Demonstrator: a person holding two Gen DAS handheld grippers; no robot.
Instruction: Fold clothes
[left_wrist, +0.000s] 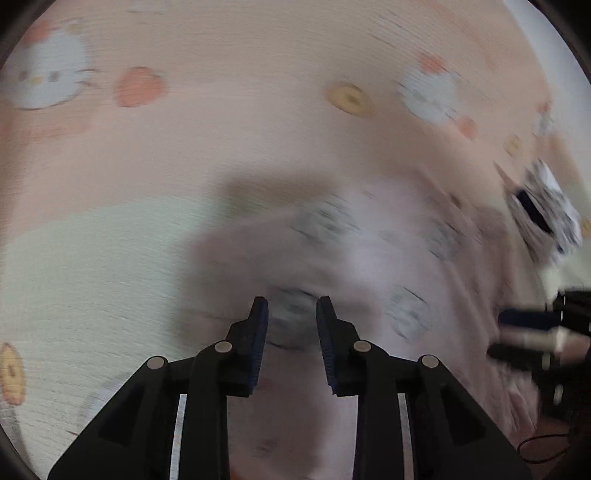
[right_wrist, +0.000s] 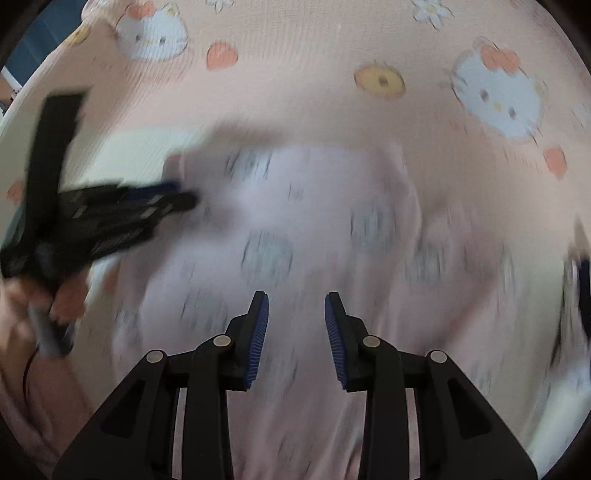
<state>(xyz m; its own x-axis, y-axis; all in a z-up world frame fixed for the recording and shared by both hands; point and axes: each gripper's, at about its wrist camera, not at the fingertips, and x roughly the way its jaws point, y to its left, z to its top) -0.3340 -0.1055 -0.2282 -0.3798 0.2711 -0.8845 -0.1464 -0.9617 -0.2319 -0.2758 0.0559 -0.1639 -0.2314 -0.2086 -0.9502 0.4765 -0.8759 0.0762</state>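
Note:
A pale pink garment (left_wrist: 369, 258) with grey round prints lies on a peach cartoon-cat bedsheet (left_wrist: 240, 110). It is blurred by motion in both views and fills the middle of the right wrist view (right_wrist: 314, 229). My left gripper (left_wrist: 291, 306) is open just above the garment's near part, nothing between its fingers. My right gripper (right_wrist: 296, 302) is open over the garment, also empty. The left gripper shows blurred at the left of the right wrist view (right_wrist: 173, 199), at the garment's left edge. The right gripper shows at the right edge of the left wrist view (left_wrist: 517, 332).
The bedsheet (right_wrist: 332, 55) has cat faces, hearts and yellow rings printed on it, and a pale green patch (left_wrist: 74, 277) at the left. A black and white object (left_wrist: 543, 206) lies at the far right. A dark object (right_wrist: 580, 291) sits at the right edge.

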